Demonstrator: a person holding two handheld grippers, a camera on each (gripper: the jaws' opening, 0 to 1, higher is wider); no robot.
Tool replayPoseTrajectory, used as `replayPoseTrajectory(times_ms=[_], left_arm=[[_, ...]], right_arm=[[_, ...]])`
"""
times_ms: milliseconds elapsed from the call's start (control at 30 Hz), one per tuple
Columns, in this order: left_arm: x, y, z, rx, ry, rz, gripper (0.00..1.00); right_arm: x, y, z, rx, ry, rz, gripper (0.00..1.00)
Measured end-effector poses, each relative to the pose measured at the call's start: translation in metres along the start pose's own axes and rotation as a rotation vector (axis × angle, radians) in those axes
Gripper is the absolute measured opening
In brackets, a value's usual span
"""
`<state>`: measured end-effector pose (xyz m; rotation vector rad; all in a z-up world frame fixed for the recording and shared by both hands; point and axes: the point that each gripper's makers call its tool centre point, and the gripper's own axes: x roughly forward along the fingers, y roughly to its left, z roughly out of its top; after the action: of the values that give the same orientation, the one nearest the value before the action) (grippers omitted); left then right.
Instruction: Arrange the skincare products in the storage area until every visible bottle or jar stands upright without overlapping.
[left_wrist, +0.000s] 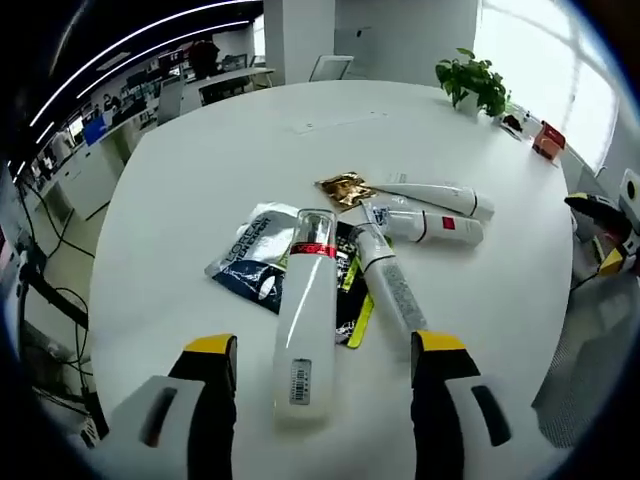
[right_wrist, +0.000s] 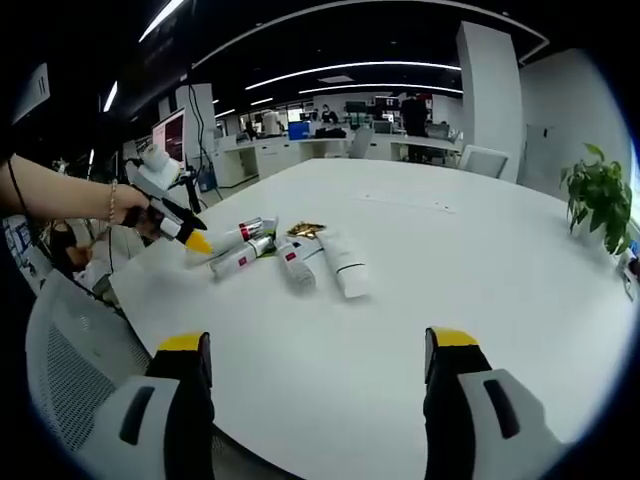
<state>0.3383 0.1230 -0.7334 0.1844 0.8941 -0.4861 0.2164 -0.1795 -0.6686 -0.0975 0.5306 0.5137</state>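
Observation:
Several skincare products lie flat in a heap on the round white table (left_wrist: 200, 160). A tall white bottle (left_wrist: 306, 310) with a red band lies lengthwise, its base between the jaws of my left gripper (left_wrist: 325, 344), which is open. Beside it lie a slimmer grey-white tube (left_wrist: 388, 278), two white tubes (left_wrist: 438, 199) (left_wrist: 436, 227), a gold sachet (left_wrist: 345, 188) and a black and silver sachet (left_wrist: 248, 256). In the right gripper view the same heap (right_wrist: 290, 252) sits far ahead of my right gripper (right_wrist: 318, 345), open with nothing in it. A hand holds the left gripper (right_wrist: 185, 232) at the heap's left.
A potted plant (left_wrist: 475, 80) and small red items (left_wrist: 548, 140) stand at the table's far edge. A mesh chair (right_wrist: 70, 380) is near the table's edge in the right gripper view. The right gripper (left_wrist: 605, 228) shows beyond the table's right side. Office desks fill the background.

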Motion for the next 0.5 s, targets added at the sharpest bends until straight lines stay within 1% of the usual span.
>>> replayPoseTrajectory(times_ms=[67, 133, 267, 400, 500], left_arm=[[0.003, 0.001, 0.001, 0.004, 0.02, -0.001, 0.63], [0.01, 0.007, 0.004, 0.035, 0.05, 0.007, 0.61], [0.02, 0.014, 0.009, 0.065, 0.094, 0.002, 0.57], [0.023, 0.015, 0.011, 0.096, 0.14, -0.009, 0.49], [0.028, 0.014, 0.012, 0.114, 0.166, -0.022, 0.48]], right_arm=[[0.0, -0.001, 0.0, 0.001, 0.001, -0.003, 0.88], [0.0, -0.001, -0.001, 0.002, 0.004, -0.005, 0.88], [0.0, -0.002, -0.001, 0.003, 0.007, -0.01, 0.88], [0.001, -0.004, -0.002, 0.005, 0.011, -0.014, 0.88], [0.001, -0.004, -0.003, 0.008, 0.013, -0.016, 0.88]])
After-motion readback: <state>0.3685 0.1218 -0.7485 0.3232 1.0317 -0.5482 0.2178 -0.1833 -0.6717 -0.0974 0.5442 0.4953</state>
